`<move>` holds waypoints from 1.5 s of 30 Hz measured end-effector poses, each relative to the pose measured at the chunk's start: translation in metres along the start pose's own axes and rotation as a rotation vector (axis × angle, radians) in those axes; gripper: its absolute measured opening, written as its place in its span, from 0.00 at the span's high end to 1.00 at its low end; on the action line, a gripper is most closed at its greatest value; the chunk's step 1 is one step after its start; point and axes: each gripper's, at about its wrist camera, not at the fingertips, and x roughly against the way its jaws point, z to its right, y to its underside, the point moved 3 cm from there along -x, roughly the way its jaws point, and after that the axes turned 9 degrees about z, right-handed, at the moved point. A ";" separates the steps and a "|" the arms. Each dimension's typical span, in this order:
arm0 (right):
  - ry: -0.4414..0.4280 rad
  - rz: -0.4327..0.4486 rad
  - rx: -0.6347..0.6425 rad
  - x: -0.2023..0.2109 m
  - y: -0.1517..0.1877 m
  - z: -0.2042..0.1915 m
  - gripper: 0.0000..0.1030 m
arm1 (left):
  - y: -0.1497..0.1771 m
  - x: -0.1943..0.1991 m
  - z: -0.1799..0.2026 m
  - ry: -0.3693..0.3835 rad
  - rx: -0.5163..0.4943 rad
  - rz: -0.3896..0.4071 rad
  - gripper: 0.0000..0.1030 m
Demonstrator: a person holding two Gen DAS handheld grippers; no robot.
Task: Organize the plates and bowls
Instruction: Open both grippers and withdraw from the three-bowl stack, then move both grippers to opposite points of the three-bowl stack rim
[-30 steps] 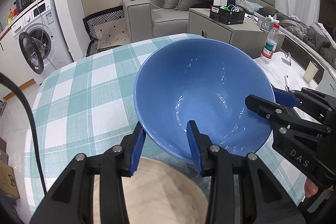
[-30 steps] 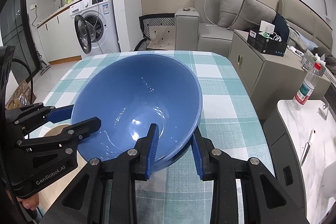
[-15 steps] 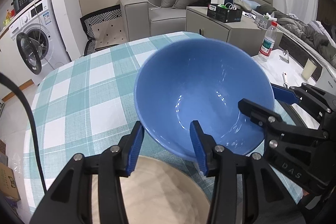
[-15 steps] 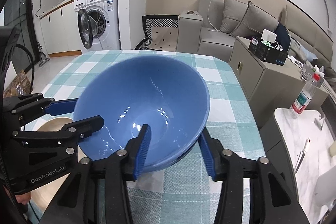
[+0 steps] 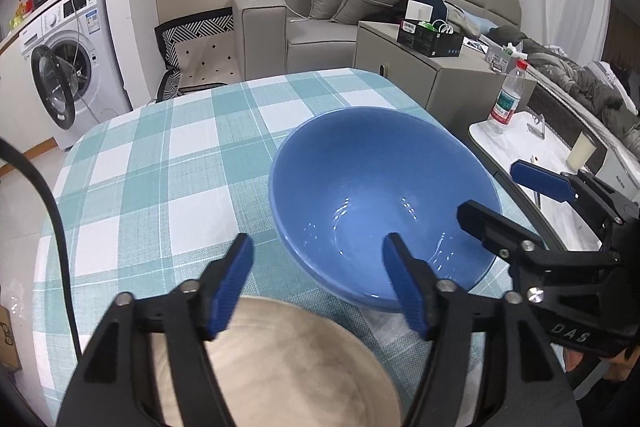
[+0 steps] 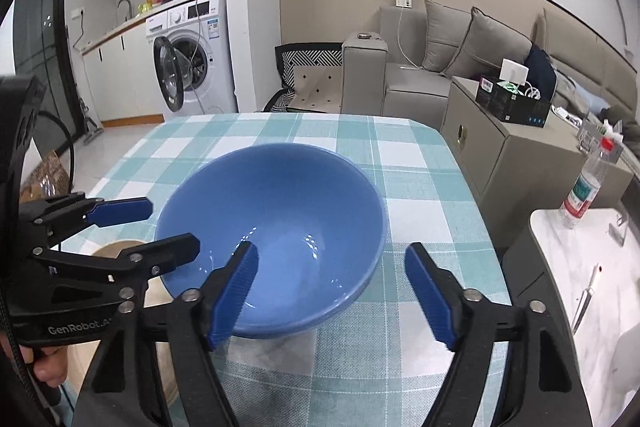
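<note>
Your blue bowl (image 5: 384,211) sat upright on the desk (image 5: 160,187), on the green-and-white check cloth, and nothing held it. Both claws were let go, w/ jaws spread wide.

Your left claw (image 5: 320,283) had its right finger (image 5: 404,287) over the near rim of the bowl, and its left finger out over bare cloth. So the bowl lay ahead and to the right of that claw. Your right claw (image 6: 332,291) had its left finger (image 6: 236,287) over the near rim, and its right finger just past the bowl's outer side. So the bowl lay ahead and a bit left of it. Both claws looked about as near; neither clearly won.

The tan plate (image 5: 280,367) lay flat under your left claw, just beside the bowl on the near side. I couldn't tell if they touched.

The bowl was round and deep, w/ a thin rim, smooth and shiny, prob. glazed and slippery. It had no long side, so any rim spot grips the same. The plate looked dull, wide and shallow. The cloth was woven and soft.

My guess: the bowl was set down, and the plate is next, closer to your left.
</note>
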 end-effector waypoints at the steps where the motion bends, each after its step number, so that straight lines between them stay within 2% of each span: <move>1: -0.002 0.001 -0.008 0.001 0.000 0.002 0.19 | 0.000 0.001 -0.001 -0.001 0.007 0.005 0.24; 5: -0.013 0.017 -0.024 0.006 -0.003 0.008 0.14 | -0.003 0.005 -0.005 0.015 0.031 0.022 0.18; 8: -0.014 0.034 -0.016 0.010 -0.005 0.010 0.06 | -0.005 0.008 -0.010 0.009 0.057 0.044 0.03; 9: -0.021 0.040 -0.021 0.011 -0.006 0.011 0.02 | -0.006 0.009 -0.012 0.006 0.065 0.052 0.02; 11: -0.037 0.051 -0.032 0.014 -0.007 0.014 0.01 | -0.008 0.008 -0.014 0.007 0.081 0.053 0.00; 20: -0.101 0.049 -0.081 0.009 -0.005 0.027 0.01 | -0.007 -0.002 -0.017 -0.022 0.065 0.030 0.00; 25: -0.092 0.039 -0.109 0.003 -0.001 0.037 0.01 | -0.006 -0.006 -0.021 -0.042 0.064 0.018 0.00; 36: -0.108 0.017 -0.195 -0.006 0.005 0.057 0.01 | -0.006 -0.016 -0.033 -0.048 0.131 -0.001 0.00; 45: -0.167 -0.038 -0.277 -0.026 0.017 0.058 0.01 | -0.003 -0.027 -0.040 -0.033 0.183 -0.008 0.01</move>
